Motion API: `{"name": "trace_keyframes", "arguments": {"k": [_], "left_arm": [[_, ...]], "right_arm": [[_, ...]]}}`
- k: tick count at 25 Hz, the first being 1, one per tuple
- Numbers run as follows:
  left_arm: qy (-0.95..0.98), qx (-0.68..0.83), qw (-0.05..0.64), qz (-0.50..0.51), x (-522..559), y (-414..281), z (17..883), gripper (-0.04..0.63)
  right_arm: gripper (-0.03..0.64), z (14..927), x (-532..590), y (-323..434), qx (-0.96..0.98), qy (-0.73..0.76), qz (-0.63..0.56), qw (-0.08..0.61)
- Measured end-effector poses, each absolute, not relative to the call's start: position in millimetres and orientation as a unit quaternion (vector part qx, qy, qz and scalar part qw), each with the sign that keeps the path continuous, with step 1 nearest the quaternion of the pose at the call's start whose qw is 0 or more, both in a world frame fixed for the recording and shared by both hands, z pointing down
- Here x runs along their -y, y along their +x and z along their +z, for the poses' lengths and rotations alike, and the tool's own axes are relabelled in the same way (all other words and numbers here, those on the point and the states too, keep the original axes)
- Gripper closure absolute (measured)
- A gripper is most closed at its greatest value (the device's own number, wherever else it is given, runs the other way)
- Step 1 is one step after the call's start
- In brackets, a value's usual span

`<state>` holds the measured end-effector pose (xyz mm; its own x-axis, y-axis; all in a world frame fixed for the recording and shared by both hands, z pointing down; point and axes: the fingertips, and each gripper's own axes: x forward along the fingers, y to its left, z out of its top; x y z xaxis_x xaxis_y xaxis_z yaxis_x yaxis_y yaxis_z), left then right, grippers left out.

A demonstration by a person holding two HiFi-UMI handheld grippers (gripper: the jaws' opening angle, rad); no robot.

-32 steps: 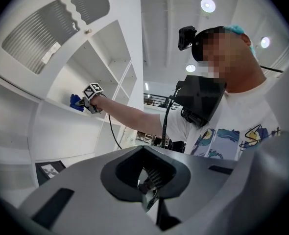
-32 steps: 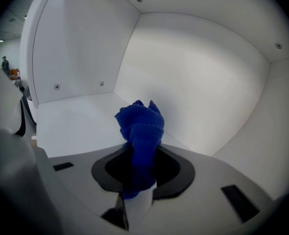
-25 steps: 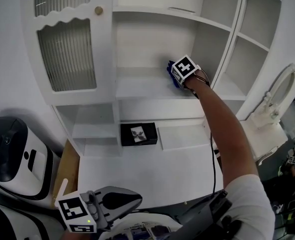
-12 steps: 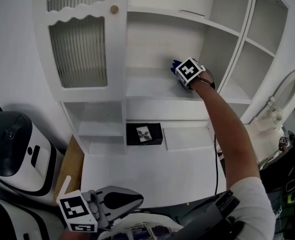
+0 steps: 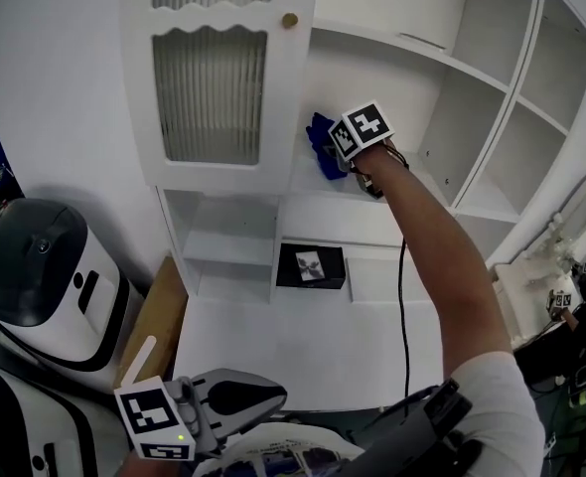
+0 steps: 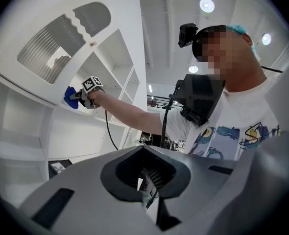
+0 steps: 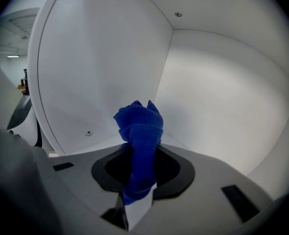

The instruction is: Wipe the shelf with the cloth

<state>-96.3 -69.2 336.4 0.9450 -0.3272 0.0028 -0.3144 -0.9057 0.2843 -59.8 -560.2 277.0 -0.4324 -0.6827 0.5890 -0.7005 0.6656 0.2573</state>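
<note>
Right gripper [image 7: 139, 192] fingers are pinching the bunched blue cloth [image 7: 140, 129] for rubbing the white shelf [image 5: 308, 189]; left gripper [image 6: 144, 192] fingers are idling, pressed together.

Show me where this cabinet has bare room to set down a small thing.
Free: the desktop before the black box, and the low shelf left of it. Crowded: left end of the upper shelf, where the right gripper holds the blue cloth.

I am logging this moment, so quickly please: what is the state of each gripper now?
Left gripper: closed, holding nothing.
Right gripper: closed on the blue cloth.
</note>
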Motion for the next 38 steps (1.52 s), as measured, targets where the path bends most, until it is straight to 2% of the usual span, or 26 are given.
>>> {"name": "trace_keyframes", "arguments": {"k": [5,10,22,30,38], "left_arm": [[0.972,0.180,0.146,-0.026,62,-111,339,0.582],[0.971,0.184,0.149,-0.030,61,-117,341,0.583],[0.980,0.129,0.150,-0.026,75,-88,341,0.583],[0.984,0.095,0.152,-0.023,87,-63,341,0.583],[0.986,0.076,0.149,-0.023,90,-47,339,0.582]], "right_arm": [[0.506,289,554,-102,0.857,0.385,0.028,0.341],[0.506,299,560,-93,0.841,0.398,0.010,0.366],[0.506,301,574,34,0.789,0.469,-0.003,0.398],[0.507,301,578,129,0.725,0.523,-0.024,0.448],[0.508,303,573,164,0.673,0.538,-0.062,0.504]]}}
